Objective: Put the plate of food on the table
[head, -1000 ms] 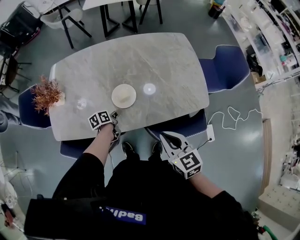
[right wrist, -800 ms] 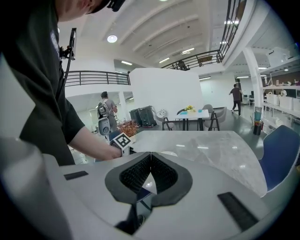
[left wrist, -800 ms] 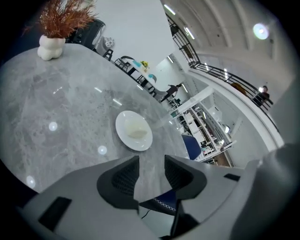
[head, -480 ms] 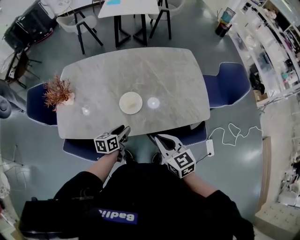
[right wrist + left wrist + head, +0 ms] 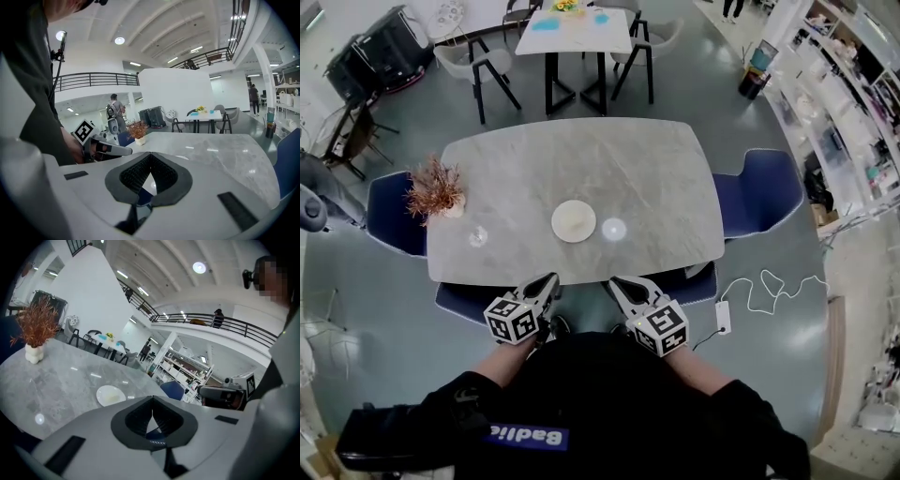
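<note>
L claw (image 5: pixel 550 278), R claw (image 5: pixel 615 281) pressed together, empty, off table (image 5: pixel 581 159) edge; plate (image 5: pixel 574 221) mid-table.

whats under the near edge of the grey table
Blue chair on the left, second blue chair on the right, both pushed in; only their outer edges show. The tabletop hides their seats, legs and the table's base.

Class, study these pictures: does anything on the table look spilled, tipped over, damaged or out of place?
Nothing stands out. The plate lies flat near the middle of the table with no spill visible around it, and the potted plant stands upright at one end.
</note>
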Demonstrator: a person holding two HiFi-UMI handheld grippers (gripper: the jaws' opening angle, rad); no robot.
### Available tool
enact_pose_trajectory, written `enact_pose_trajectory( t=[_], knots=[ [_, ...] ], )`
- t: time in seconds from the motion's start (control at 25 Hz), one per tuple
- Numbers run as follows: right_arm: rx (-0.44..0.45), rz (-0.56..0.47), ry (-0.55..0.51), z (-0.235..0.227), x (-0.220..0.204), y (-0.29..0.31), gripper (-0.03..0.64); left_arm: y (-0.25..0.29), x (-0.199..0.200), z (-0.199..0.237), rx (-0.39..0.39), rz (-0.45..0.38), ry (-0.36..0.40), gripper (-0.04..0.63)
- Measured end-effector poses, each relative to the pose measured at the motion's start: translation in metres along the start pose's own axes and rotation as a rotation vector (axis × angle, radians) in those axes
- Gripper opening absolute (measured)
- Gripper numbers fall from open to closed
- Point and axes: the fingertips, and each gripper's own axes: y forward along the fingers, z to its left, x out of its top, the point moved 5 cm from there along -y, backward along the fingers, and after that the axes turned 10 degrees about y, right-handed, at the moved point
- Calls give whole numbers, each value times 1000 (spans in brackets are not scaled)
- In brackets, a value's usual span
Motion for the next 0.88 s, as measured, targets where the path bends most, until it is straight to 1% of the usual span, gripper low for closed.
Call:
enact_pose_trajectory(
  t=[0.16, 0.32, 0.4, 0.52, 0.72, 0.88],
  knots=[
    [19, 8, -9, 4, 3, 6, 9, -8, 31, -21, -66, -67, 109, 11],
    [35, 6, -32, 13, 5, 11, 9, -20, 58, -41, -117, -93, 185, 11],
    [39, 2, -40, 15, 6, 11, 9, -25, 64, -50, -123, -106, 206, 9],
    [43, -8, -51, 17, 7, 12, 9, -26, 62, -60, -135, -122, 234, 9],
    [56, -20, -69, 22, 10, 10, 9, -22, 57, -69, -179, -114, 244, 9],
    [76, -19, -75, 27, 8, 11, 9, -22, 57, -76, -207, -109, 267, 9]
  ],
)
